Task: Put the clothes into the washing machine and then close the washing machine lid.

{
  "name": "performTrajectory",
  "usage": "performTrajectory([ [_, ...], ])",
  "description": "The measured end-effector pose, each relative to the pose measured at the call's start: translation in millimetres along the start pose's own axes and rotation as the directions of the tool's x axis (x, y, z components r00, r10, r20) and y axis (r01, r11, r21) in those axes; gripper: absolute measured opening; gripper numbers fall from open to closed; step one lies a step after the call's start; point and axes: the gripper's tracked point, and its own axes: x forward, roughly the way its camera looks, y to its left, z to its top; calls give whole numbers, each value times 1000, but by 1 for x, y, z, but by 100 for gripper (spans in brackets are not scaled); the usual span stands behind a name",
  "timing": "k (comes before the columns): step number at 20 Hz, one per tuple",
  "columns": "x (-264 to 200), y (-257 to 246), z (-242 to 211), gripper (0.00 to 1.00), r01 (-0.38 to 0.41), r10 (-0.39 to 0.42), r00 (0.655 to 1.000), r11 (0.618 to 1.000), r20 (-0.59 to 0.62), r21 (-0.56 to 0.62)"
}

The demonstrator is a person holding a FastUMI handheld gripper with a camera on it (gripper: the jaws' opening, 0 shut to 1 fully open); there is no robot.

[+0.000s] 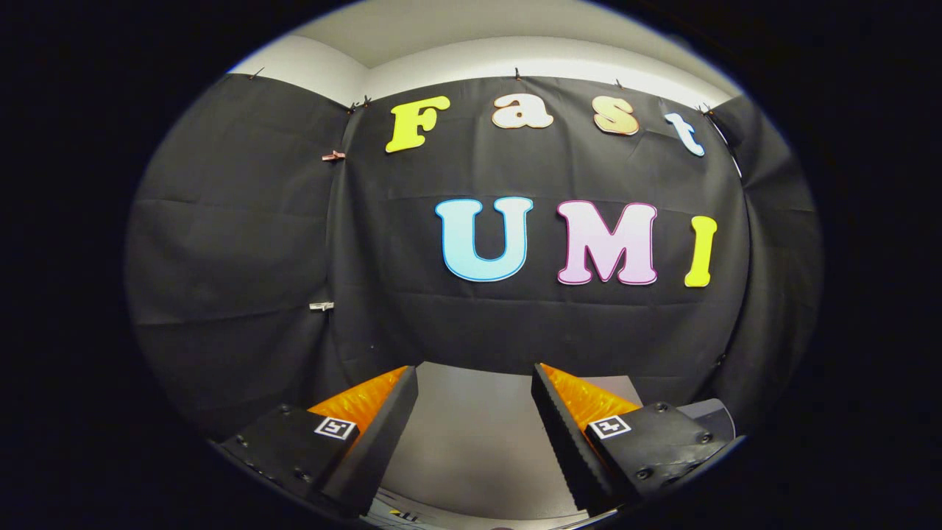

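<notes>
My gripper is open, its two fingers spread wide with nothing between them. It points level at the booth's back wall. Between and below the fingers lies a plain grey tabletop. Just beyond the right finger a grey rounded edge of some object pokes out; I cannot tell what it is.
The black cloth wall stands close behind the table's far edge, and more cloth closes off the left side and the right side. A pale room wall and ceiling rise above the cloth.
</notes>
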Motion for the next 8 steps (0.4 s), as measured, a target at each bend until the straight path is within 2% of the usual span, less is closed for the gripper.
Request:
performTrajectory([
  [8, 3, -14, -1, 99, 24, -24, 1000, 1000, -8, -17],
])
